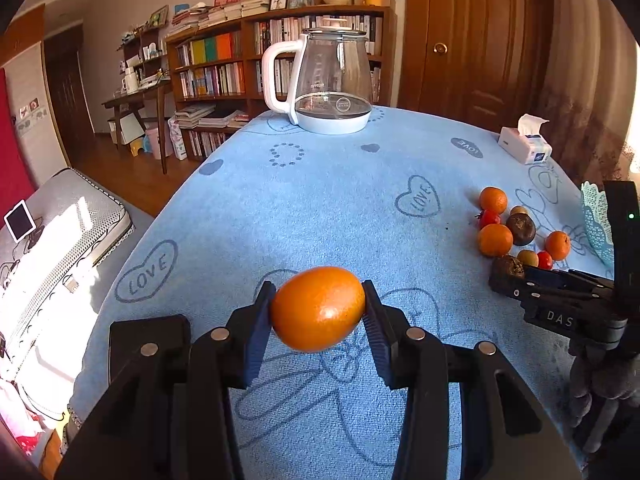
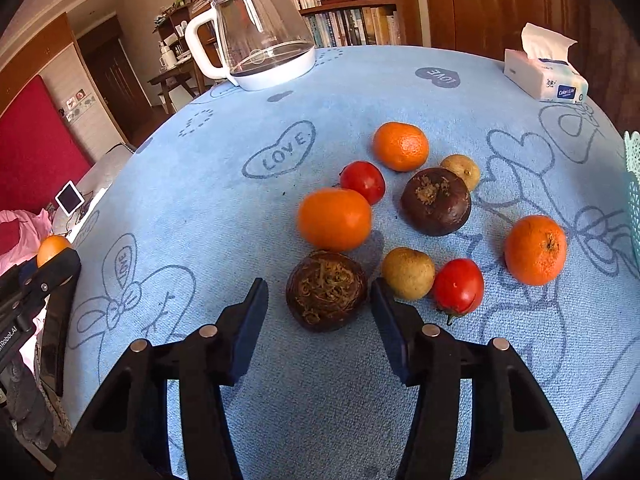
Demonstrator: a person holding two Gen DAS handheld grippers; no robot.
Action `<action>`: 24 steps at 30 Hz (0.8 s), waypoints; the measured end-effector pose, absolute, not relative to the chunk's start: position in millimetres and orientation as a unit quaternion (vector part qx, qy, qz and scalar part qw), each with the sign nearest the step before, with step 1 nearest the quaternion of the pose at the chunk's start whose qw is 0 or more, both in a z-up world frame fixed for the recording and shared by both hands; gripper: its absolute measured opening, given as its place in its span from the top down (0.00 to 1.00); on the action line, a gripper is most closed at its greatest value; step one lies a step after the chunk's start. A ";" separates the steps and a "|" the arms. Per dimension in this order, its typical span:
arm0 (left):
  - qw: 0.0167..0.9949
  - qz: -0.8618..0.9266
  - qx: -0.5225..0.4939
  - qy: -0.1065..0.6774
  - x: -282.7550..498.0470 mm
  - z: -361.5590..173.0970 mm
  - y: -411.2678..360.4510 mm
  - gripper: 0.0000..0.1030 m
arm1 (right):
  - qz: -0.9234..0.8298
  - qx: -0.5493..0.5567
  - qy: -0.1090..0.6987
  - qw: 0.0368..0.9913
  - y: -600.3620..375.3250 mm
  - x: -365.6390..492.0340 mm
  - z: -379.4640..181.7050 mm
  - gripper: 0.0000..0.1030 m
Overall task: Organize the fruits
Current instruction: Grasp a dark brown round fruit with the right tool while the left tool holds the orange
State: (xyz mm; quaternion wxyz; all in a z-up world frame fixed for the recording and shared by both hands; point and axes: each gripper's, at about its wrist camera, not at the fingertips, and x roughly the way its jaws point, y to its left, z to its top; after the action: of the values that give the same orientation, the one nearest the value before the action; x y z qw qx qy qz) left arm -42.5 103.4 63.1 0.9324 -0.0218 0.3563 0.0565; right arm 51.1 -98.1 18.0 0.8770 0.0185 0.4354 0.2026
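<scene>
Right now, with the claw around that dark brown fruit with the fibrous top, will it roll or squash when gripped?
The dark brown fruit looks squat, sitting flat on the blue cloth, so rolling seems unlikely. Its skin looks hard, probably not squashy. The right gripper straddles it, pads apparently not yet pressing.

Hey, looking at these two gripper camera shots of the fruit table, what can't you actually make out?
- Teal basket: cut off by the right edge in the right wrist view; its inside is unseen.
- Right gripper: whether its pads touch the dark brown fruit between them is unclear; gaps seem to show.
- Held orange: its underside is hidden in the left wrist view; the left gripper clamps its sides.
- Tissue pack: small print unreadable.
</scene>
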 end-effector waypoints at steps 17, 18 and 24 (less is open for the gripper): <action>0.928 0.057 -0.023 0.367 -35.5 57.6 94.1 0.58 | 0.200 -0.010 0.395 0.897 -101.8 31.5 35.8 0.59; 0.928 0.057 -0.023 0.368 -34.8 57.4 92.5 0.58 | 0.198 -0.014 0.390 0.899 -102.9 29.3 37.7 0.59; 0.928 0.052 -0.020 0.369 -33.7 57.8 82.0 0.58 | 0.179 -0.011 0.374 0.910 -117.3 25.9 45.0 0.59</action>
State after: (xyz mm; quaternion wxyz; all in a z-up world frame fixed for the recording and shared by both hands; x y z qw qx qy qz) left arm -33.7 82.0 57.8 0.9276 -0.0198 0.3693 0.0525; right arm 25.9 -117.3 45.0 0.9097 -0.0109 0.3743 0.1795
